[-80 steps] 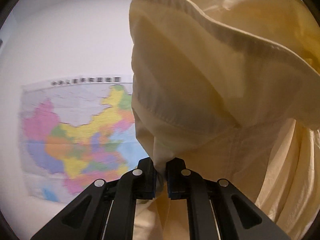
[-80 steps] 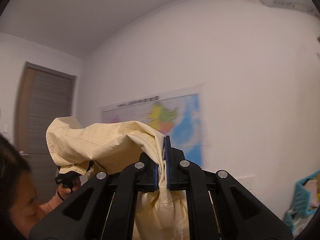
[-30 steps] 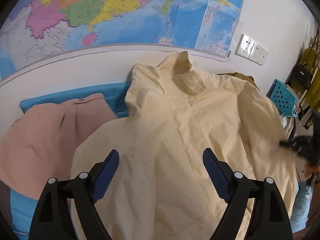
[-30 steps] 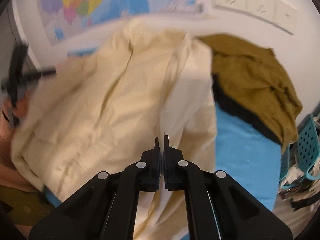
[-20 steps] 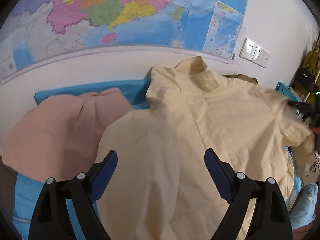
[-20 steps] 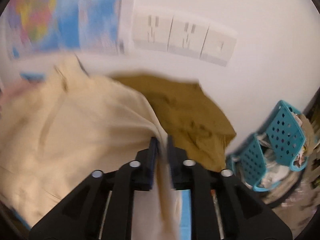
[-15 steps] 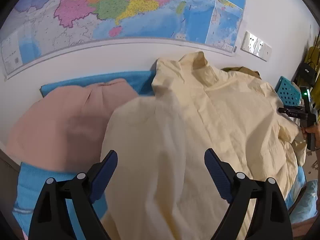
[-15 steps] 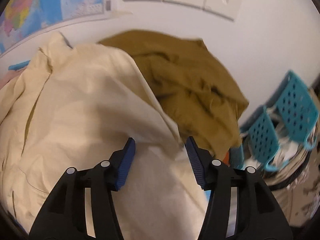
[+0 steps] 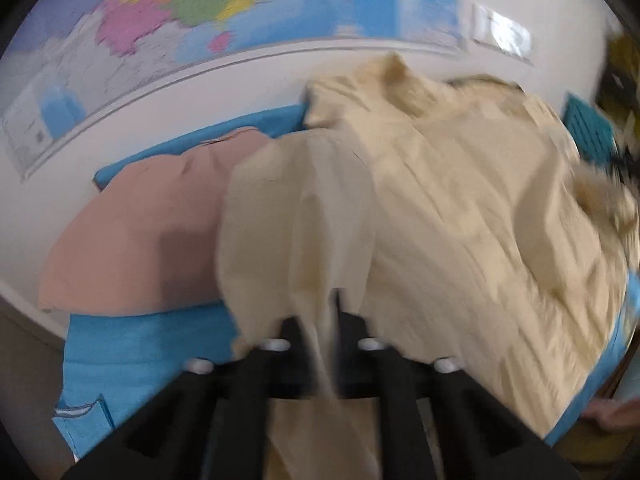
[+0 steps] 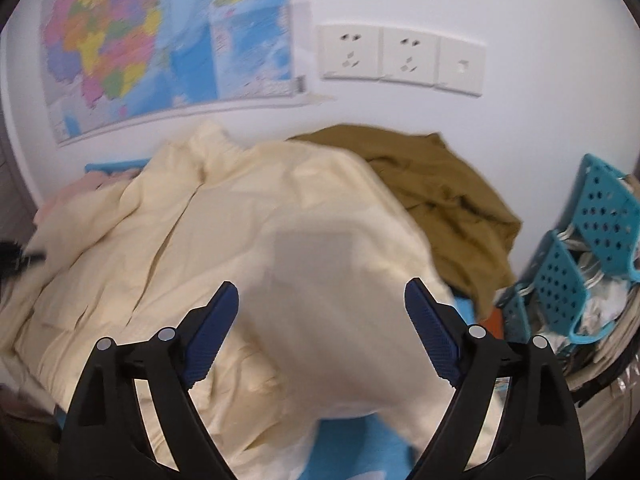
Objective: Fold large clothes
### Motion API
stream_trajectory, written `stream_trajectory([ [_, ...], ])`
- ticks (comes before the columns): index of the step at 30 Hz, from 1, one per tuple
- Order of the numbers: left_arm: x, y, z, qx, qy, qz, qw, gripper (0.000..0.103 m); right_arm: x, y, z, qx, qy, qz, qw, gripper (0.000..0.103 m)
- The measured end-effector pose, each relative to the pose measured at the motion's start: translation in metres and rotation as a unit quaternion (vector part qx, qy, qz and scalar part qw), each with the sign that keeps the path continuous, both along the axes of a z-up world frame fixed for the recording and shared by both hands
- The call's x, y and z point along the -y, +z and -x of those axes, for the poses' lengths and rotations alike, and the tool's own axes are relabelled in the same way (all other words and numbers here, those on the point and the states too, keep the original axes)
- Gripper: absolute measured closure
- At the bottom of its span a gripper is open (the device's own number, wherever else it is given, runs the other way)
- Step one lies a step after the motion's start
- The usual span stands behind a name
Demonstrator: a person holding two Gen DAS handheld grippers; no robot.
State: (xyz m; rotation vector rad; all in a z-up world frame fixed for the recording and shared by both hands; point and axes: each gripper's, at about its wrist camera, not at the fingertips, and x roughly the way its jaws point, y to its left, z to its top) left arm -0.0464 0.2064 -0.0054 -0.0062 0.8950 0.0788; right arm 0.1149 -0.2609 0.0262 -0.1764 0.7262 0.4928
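The cream jacket (image 10: 280, 240) lies spread front-up across the frame centre on the blue tabletop (image 9: 152, 340). Left hand-held gripper (image 9: 322, 320): clamped on a cloth fold at lower centre. Right hand-held gripper (image 10: 322, 320): jaws just opened wide, empty. Step: flattening. Next: tension the side, then fold inward.

Pale yellow jacket (image 10: 248, 248) lies spread, rumpled (collar toward wall), on blue cover (image 9: 152, 344).
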Motion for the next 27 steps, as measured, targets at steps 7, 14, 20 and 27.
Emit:
stream_trajectory([
  [7,-0.106,0.058,-0.031,0.052,0.123,0.067,0.9887,0.096,-0.010,-0.020,0.001,-0.024,0.011,-0.028,0.999,0.019],
  [14,-0.144,-0.020,-0.059,-0.063,0.208,-0.002,0.9762,0.051,-0.005,-0.039,-0.002,-0.050,0.006,-0.044,0.998,0.019],
  [20,-0.111,0.033,-0.008,0.065,0.154,-0.005,0.9860,0.032,0.018,-0.036,0.014,-0.051,0.002,-0.072,0.996,0.019],
  [27,-0.027,0.060,0.012,0.096,0.038,0.011,0.9946,0.025,0.107,-0.030,0.028,-0.033,-0.109,-0.121,0.986,0.010],
])
